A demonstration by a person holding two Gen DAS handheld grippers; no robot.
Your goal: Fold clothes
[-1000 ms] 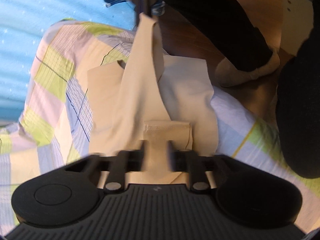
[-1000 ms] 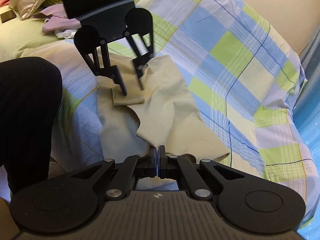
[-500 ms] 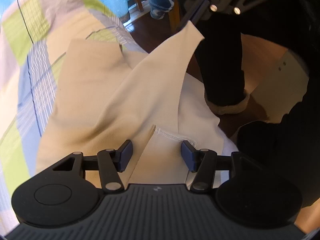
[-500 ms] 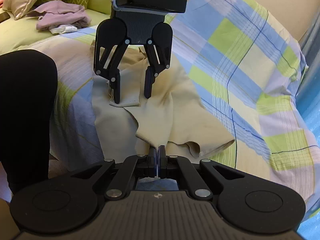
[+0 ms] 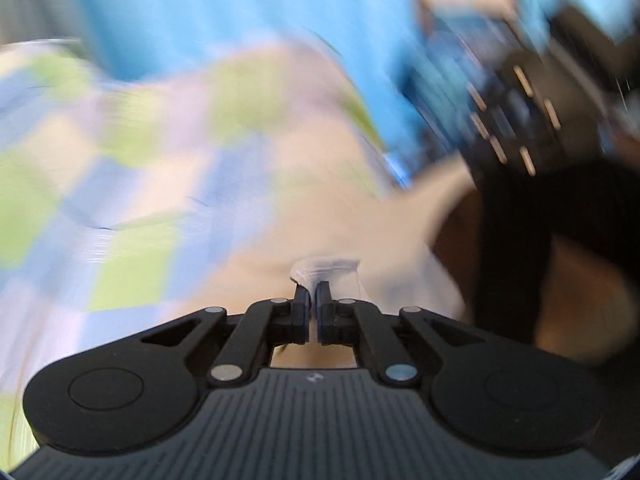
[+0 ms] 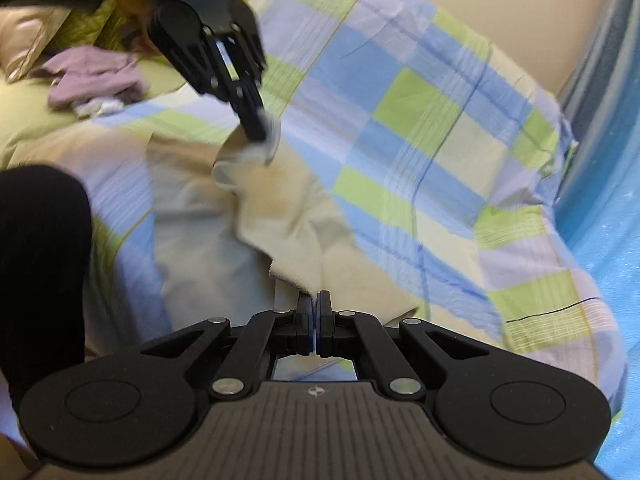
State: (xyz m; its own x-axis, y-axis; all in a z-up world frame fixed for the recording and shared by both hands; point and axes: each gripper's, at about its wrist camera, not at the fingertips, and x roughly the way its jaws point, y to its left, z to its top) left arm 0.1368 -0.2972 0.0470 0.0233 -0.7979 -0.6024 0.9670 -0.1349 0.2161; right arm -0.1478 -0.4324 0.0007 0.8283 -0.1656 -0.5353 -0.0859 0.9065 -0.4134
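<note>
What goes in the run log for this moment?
left gripper: shut on beige garment | right gripper: shut on beige garment | garment: partly lifted over checked bedsheet | left view: motion-blurred

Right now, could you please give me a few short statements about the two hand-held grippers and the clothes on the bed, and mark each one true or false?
1. The left hand-held gripper is shut on an edge of the beige garment. True.
2. The right hand-held gripper is open and holds nothing. False: its jaws are closed on a corner of the beige garment.
3. The beige garment lies on a checked bedspread of blue, green and pale squares. True.
4. A purple garment is held in the left hand-held gripper. False: it lies crumpled on the bed, apart from both grippers.
5. The left wrist view is sharp. False: it is heavily motion-blurred.
</note>
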